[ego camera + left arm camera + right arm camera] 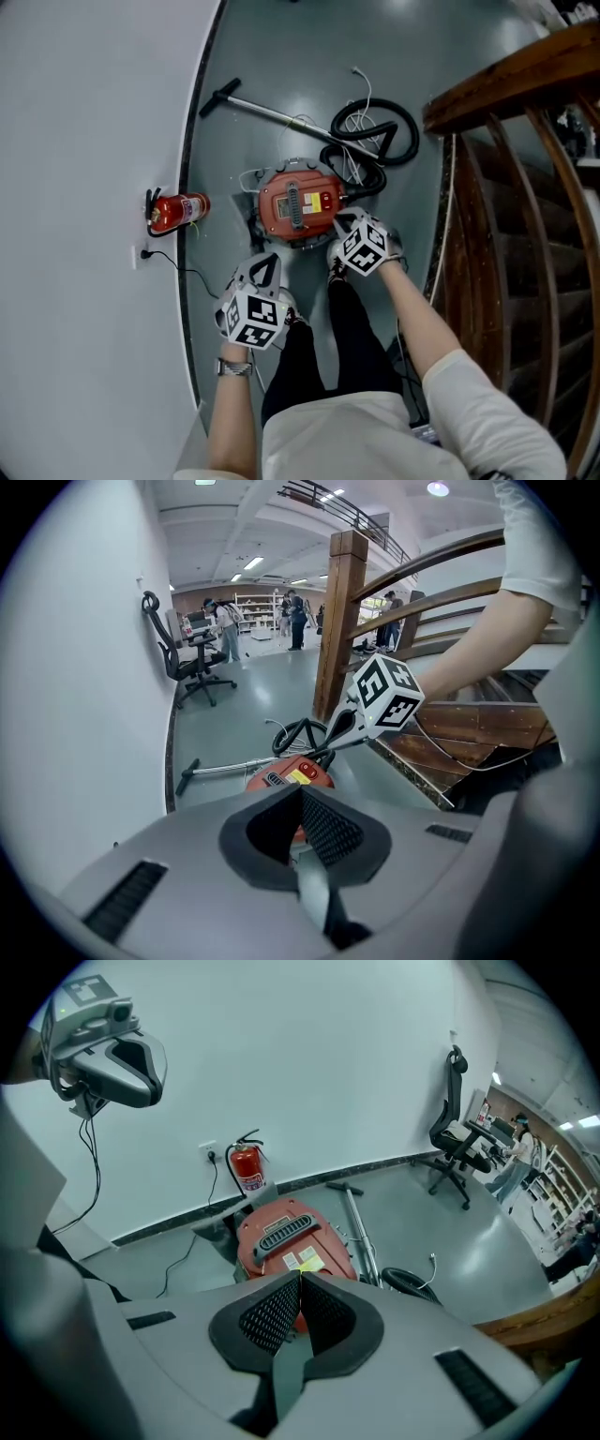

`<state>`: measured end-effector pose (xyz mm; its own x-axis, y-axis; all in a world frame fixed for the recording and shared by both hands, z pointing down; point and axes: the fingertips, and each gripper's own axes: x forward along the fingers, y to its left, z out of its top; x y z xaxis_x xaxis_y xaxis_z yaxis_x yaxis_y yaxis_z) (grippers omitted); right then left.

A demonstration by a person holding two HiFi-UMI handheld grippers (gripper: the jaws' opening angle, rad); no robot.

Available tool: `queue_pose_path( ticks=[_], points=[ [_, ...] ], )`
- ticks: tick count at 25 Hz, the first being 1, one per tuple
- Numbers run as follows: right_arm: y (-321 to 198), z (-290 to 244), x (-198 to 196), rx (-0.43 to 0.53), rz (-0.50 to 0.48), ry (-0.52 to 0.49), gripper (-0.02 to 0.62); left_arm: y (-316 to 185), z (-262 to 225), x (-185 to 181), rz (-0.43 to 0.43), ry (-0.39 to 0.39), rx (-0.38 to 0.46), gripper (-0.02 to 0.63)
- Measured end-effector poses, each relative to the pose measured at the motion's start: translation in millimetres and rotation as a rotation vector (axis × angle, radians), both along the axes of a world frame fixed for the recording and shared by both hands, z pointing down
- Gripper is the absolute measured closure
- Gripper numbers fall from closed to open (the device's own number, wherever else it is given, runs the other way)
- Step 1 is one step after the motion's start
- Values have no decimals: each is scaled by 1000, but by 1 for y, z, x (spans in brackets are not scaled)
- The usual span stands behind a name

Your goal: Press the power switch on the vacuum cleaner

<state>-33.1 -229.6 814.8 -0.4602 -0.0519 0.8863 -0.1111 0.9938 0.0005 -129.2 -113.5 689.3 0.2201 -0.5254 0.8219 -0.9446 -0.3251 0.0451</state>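
Floor (pixel 281 56): glossy grey, under the vacuum cleaner (pixel 298 204).
Wall (pixel 84 141): white, curved, left of it.
Stair rail (pixel 506 75): wooden, to its right.
Left gripper (pixel 300 794): jaws together, empty.
Right gripper (pixel 300 1279): jaws together, empty.

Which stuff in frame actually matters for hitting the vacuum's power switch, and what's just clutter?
For the job:
- red vacuum cleaner
- right gripper, jaws shut, nearest the vacuum
- left gripper, jaws shut, further off

Lying about:
- fire extinguisher by the wall
- wand and coiled hose
- office chair
- wooden railing
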Motion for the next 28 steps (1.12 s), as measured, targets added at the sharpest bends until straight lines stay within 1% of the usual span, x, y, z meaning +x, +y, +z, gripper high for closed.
queue_pose_path(
  ticks=[6,13,18,23,28],
  points=[
    [14,-31,6,24,-15,-33,568,12,-11,12,5,4,14,606],
    [20,-79,6,61,10,-81,568,19,-29,18,22,-2,30,606],
    [40,-112,4,71,-4,-111,566,24,-47,23,31,-3,60,606],
    [56,-140,3,76,8,-136,566,26,-68,25,50,-6,90,606],
    [64,-174,2,98,26,-171,566,29,-90,23,48,0,123,606]
  ],
)
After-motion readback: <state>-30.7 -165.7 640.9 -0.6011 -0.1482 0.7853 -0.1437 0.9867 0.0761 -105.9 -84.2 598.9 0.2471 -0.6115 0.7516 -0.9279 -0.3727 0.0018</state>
